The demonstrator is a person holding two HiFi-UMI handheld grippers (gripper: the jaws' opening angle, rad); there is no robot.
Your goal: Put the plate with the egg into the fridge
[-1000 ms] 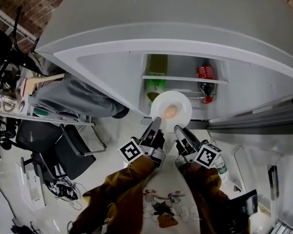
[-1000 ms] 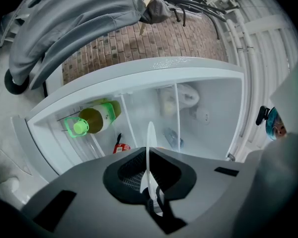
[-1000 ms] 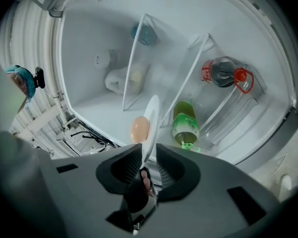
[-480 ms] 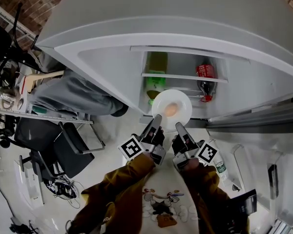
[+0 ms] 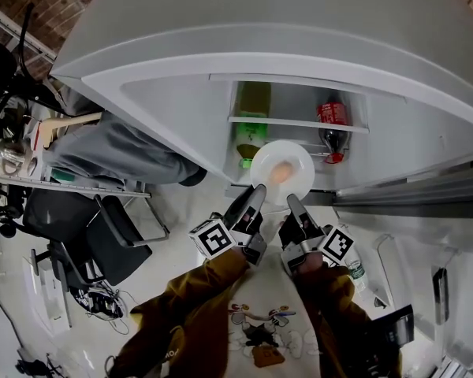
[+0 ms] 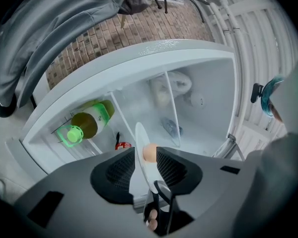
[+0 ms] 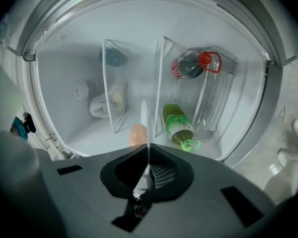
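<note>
Since a second ago the plate (image 5: 296, 182), egg (image 5: 279, 172) aboard, has edged up-frame to the fridge (image 5: 299, 105) mouth at centre. Left gripper (image 5: 258, 193) has just spread its jaws around the rim. Only the right gripper (image 5: 292, 201) pinches it, so keep it level going in.

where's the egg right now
In the head view the egg sits on the white plate at picture centre, before the open fridge, below and between the green bottle and the red-labelled bottle.
</note>
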